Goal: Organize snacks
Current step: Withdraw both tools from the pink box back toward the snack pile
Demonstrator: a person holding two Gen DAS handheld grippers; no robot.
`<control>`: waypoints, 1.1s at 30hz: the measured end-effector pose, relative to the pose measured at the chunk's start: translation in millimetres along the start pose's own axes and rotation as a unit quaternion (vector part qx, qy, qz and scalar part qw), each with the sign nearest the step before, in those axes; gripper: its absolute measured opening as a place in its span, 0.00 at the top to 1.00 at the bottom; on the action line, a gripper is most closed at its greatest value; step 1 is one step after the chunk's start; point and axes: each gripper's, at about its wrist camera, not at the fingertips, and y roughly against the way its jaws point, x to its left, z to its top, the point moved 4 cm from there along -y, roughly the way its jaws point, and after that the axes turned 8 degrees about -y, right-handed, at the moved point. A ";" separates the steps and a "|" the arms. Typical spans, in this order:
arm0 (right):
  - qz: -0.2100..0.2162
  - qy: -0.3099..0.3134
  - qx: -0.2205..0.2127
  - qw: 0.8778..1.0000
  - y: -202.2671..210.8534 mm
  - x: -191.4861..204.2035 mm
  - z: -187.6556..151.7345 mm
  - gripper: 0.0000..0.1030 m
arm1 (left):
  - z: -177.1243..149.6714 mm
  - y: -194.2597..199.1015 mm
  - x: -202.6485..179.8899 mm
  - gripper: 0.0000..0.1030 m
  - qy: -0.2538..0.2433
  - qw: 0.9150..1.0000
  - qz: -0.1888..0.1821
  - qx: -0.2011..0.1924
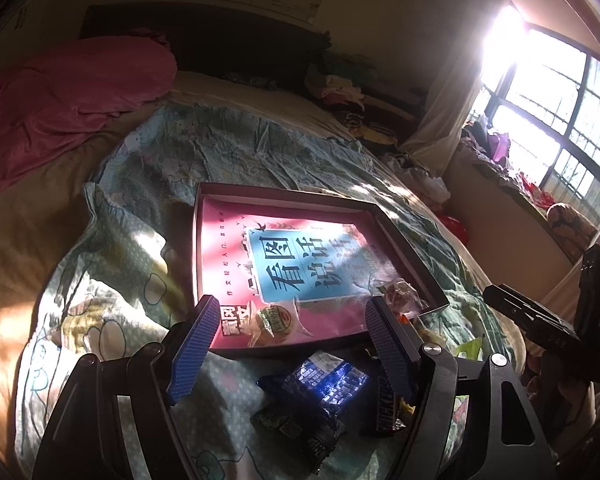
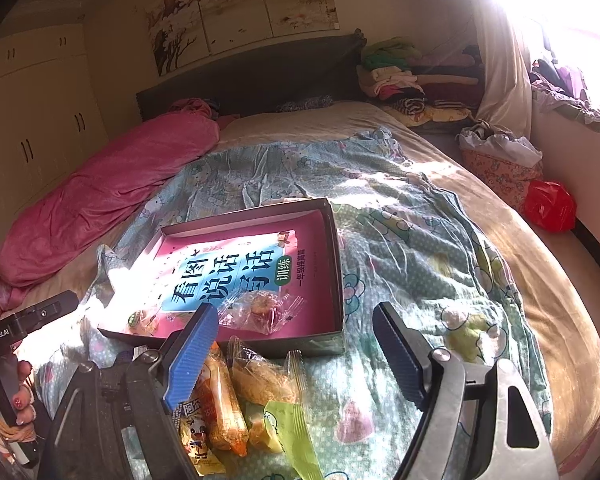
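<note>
Both jaws released, empty. Crinkly blue foil snack packet (image 1: 324, 380) between left gripper (image 1: 288, 336) jaws; risks slipping if pinched off-centre.

The left gripper (image 1: 290, 334) hangs with its jaws spread wide and nothing between them, above a blue packet (image 1: 324, 380) on the quilt (image 1: 228, 152). Just beyond lies the open box (image 1: 204, 240), with a round cake (image 1: 274, 320) and a clear-wrapped snack (image 1: 398, 292) inside.
</note>
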 end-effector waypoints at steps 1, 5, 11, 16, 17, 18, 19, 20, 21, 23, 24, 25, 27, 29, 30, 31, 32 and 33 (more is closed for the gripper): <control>-0.001 0.001 0.001 1.000 0.4 0.0 -1.7 0.23 | -0.6 0.2 -0.9 0.26 -0.001 1.000 0.000 0.001; 0.001 0.004 0.007 1.000 1.4 1.9 -7.2 0.23 | -2.9 0.8 -5.6 0.26 -0.007 1.000 -0.002 0.005; 0.004 0.006 0.009 1.000 4.7 3.8 -12.0 0.23 | -6.3 0.1 -15.5 0.26 -0.024 1.000 -0.004 0.011; 0.005 0.009 0.019 1.000 4.9 5.0 -19.7 0.23 | -11.4 -1.9 -22.2 0.26 -0.035 0.999 -0.006 0.020; 0.005 0.009 0.021 1.000 5.2 4.4 -21.2 0.23 | -12.2 -2.2 -23.7 0.26 -0.036 0.999 -0.006 0.021; 0.005 0.008 0.022 1.000 5.5 3.8 -22.3 0.23 | -13.0 -2.3 -25.2 0.26 -0.039 0.999 -0.007 0.023; 0.005 0.007 0.023 1.000 5.7 3.0 -23.0 0.23 | -13.7 -2.4 -26.6 0.26 -0.042 0.999 -0.006 0.024; 0.004 0.007 0.025 1.000 5.7 2.3 -23.6 0.23 | -14.5 -2.4 -27.8 0.26 -0.045 0.999 -0.006 0.025; 0.004 0.005 0.026 1.000 5.8 1.5 -24.3 0.23 | -15.3 -2.5 -28.8 0.26 -0.048 0.998 -0.007 0.026; 0.004 0.003 0.028 1.000 6.5 -0.1 -26.1 0.23 | -17.1 -3.8 -31.5 0.26 -0.054 0.998 -0.003 0.029; 0.003 0.002 0.029 1.000 6.6 -0.7 -26.6 0.23 | -18.4 -4.2 -32.6 0.26 -0.058 0.998 -0.001 0.031; 0.003 0.002 0.031 0.999 6.3 -1.2 -27.3 0.23 | -19.7 -5.2 -33.3 0.26 -0.061 0.998 0.001 0.033; 0.004 0.003 0.034 0.999 6.5 -1.3 -29.3 0.23 | -22.0 -6.9 -34.5 0.26 -0.065 0.997 0.003 0.038; 0.003 0.003 0.037 0.999 6.5 -2.0 -31.0 0.23 | -23.9 -8.1 -34.8 0.26 -0.067 0.997 0.003 0.041; 0.004 0.002 0.038 0.999 6.5 -2.7 -31.8 0.23 | -24.5 -8.5 -35.1 0.26 -0.068 0.997 0.004 0.042; 0.004 0.001 0.040 0.999 6.6 -3.6 -32.6 0.23 | -25.0 -9.0 -35.4 0.26 -0.069 0.997 0.004 0.044; 0.005 0.001 0.041 0.999 6.9 -4.6 -33.6 0.23 | -25.9 -9.5 -35.6 0.26 -0.069 0.997 0.005 0.045; 0.004 -0.001 0.044 0.999 6.7 -5.9 -34.4 0.23 | -27.0 -9.6 -35.8 0.26 -0.069 0.997 0.006 0.047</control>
